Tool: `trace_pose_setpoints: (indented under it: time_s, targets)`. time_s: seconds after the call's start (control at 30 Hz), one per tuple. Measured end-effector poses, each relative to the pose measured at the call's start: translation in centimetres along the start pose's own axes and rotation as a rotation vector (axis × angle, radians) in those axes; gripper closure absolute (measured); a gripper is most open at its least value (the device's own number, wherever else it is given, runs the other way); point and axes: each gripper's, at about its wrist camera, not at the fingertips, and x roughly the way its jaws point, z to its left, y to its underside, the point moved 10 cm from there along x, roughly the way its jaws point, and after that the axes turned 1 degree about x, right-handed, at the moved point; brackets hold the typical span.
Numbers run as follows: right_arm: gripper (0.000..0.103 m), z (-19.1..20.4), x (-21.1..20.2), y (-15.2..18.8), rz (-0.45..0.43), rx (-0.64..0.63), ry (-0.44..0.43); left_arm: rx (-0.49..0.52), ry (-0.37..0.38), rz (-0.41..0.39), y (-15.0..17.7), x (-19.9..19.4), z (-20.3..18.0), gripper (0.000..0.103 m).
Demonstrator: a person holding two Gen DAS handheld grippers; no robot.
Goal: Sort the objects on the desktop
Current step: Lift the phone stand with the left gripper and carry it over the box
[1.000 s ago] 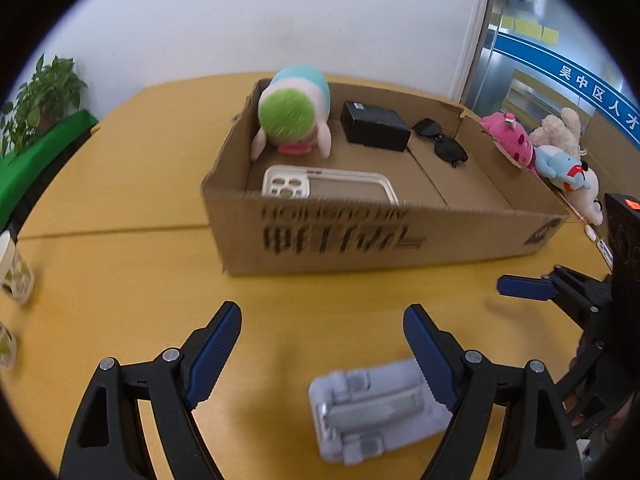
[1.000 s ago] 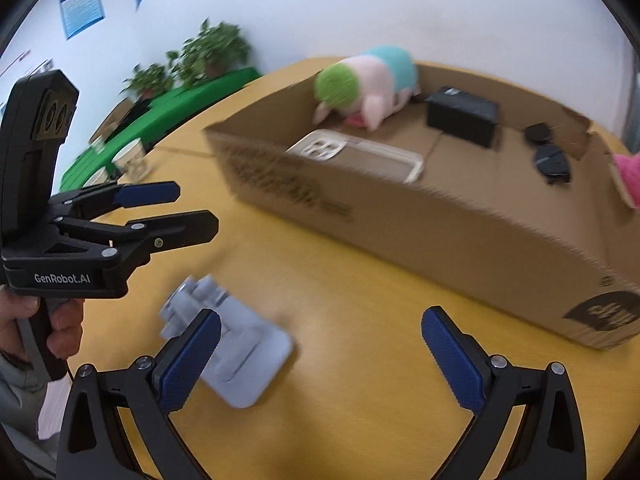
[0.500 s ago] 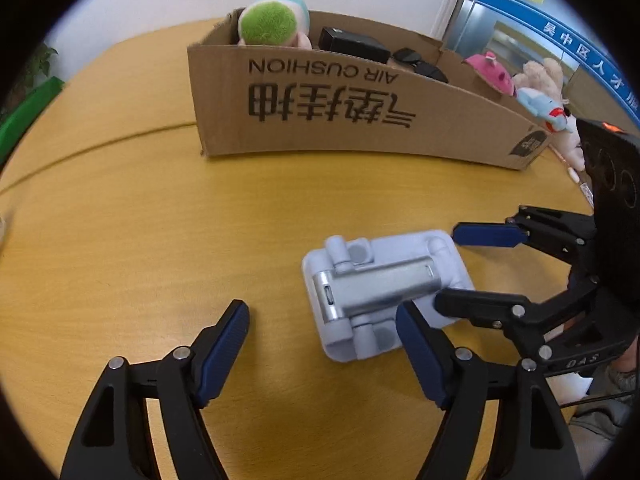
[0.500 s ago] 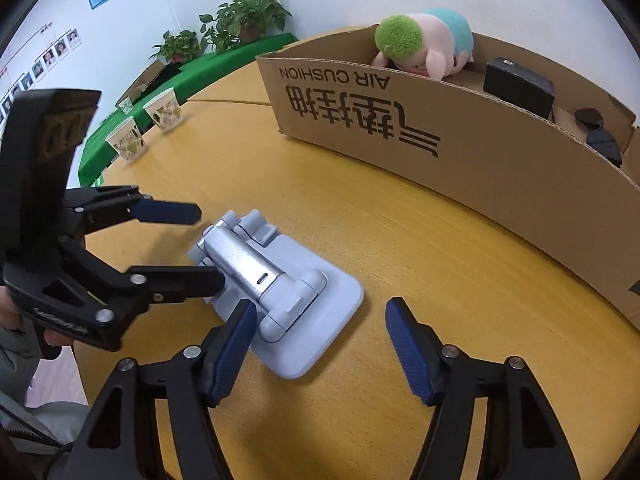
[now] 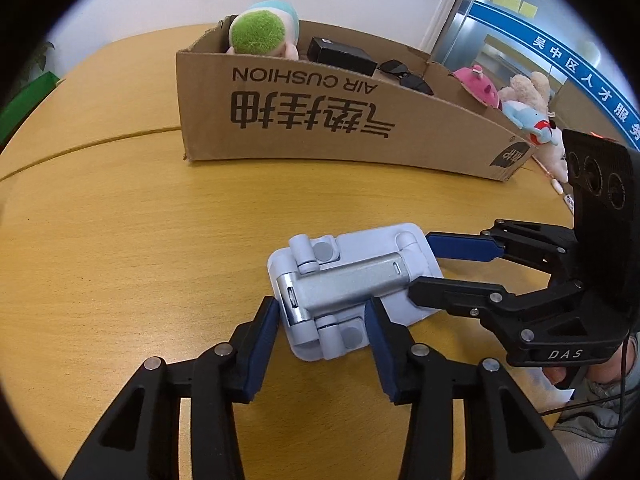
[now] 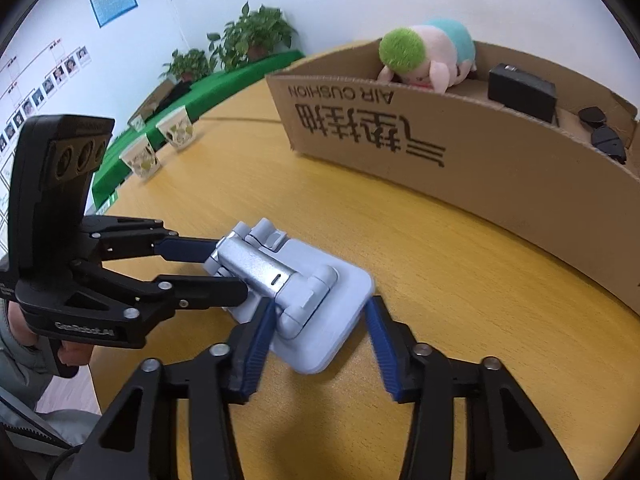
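a: starting at the left, what's there?

b: open yellow wooden tabletop [image 5: 120,240], bare all the way out to its curved rim, with a seam line running across it. in the right wrist view two patterned paper cups [image 6: 160,144] stand far off near that rim, well clear of everything.

a: and the task's thing?

b: the pale grey folding plastic phone stand with a silver metal arm [image 5: 352,284] lies flat on the wood in the middle, well in front of the long brown cardboard box printed "air cushion" [image 5: 320,120]. there is a wide strip of free table between stand and box.

a: the tongs?

b: the left gripper [image 5: 322,330] straddles the hinge end of the stand, jaws narrowing; its left blue pad [image 5: 264,332] sits right at the silver arm's end and the right pad at the stand's edge, though whether they press yet i cannot tell. the right gripper [image 6: 320,336] comes in from the other side, also narrowing, one pad at each edge of the flat base plate [image 6: 336,312]; firm contact is not clear there either.

a: inside the box?

b: a green-headed pink and teal plush toy [image 5: 264,32] at its left end, then a black rectangular case [image 5: 340,54], then dark sunglasses [image 5: 404,74].

a: further right?

b: a cluster of soft toys [image 5: 516,104] just beyond the box's right end, near the table's rim. room is tighter on that side.
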Motion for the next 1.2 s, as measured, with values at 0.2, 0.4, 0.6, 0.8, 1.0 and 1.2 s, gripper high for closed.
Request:
trace_pose_setpoints:
  time_s: [0.2, 0.4, 0.6, 0.8, 1.0, 1.2]
  targets:
    - [0.06, -0.3, -2.2, -1.8, -0.075, -0.003, 0.002, 0.01, -0.014, -0.067, -2.5, -1.8, -1.2, 0.06]
    - [0.06, -1.1, -6.6, -5.4, -0.202, -0.021, 0.042, 0.048, -0.005, -0.173, -7.1, -4.6, -3.5, 0.06]
    - [0.061, -3.9, -10.6, -9.9, -0.31, -0.009, 0.098, 0.099, 0.018, -0.26, -13.8, -5.3, -6.4, 0.06]
    - [0.062, -7.8, -12.5, -14.3, -0.359, 0.002, 0.165, 0.194, 0.006, -0.343, -20.0, -4.8, -8.5, 0.06]
    - [0.062, -12.4, -9.9, -17.0, -0.295, 0.049, 0.177, 0.257, -0.035, -0.369, -24.3, -3.2, -9.6, 0.06]
    - [0.094, -14.1, -6.2, -18.9, -0.212, 0.061, 0.105, 0.315, 0.008, -0.227, -24.9, 3.3, -11.6, 0.103]
